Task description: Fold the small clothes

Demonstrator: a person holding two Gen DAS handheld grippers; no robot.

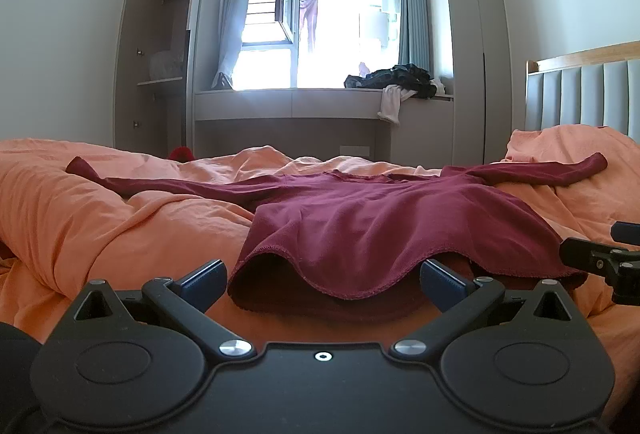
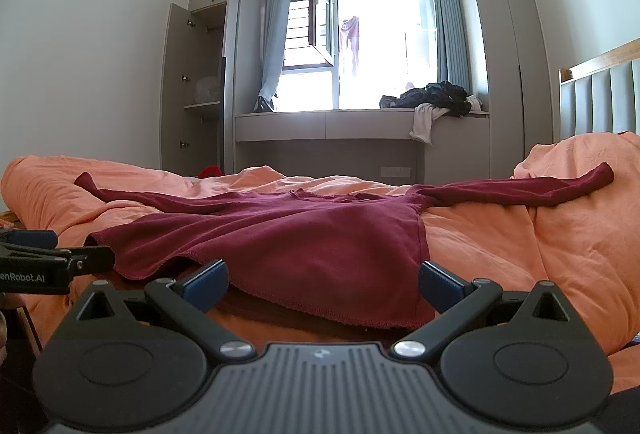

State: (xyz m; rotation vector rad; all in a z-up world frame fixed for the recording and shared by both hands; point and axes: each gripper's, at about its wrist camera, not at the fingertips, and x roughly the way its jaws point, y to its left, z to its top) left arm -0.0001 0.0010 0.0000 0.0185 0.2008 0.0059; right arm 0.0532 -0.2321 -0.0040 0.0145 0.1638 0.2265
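Facing shirt [image 1: 360,226], right gripper [image 1: 592,258] beside.

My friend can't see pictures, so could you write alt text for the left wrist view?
A dark red long-sleeved top lies spread flat on an orange duvet, sleeves out. The open left gripper sits at its hem, holding nothing. Behind is a bright window.

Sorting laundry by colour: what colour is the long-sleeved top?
Dark red top, clearest in the right wrist view.

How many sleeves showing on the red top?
2. Left sleeve stretches out over the orange duvet toward the wardrobe side; right sleeve runs toward the headboard side. Both lie flat and unfolded, neither hidden.
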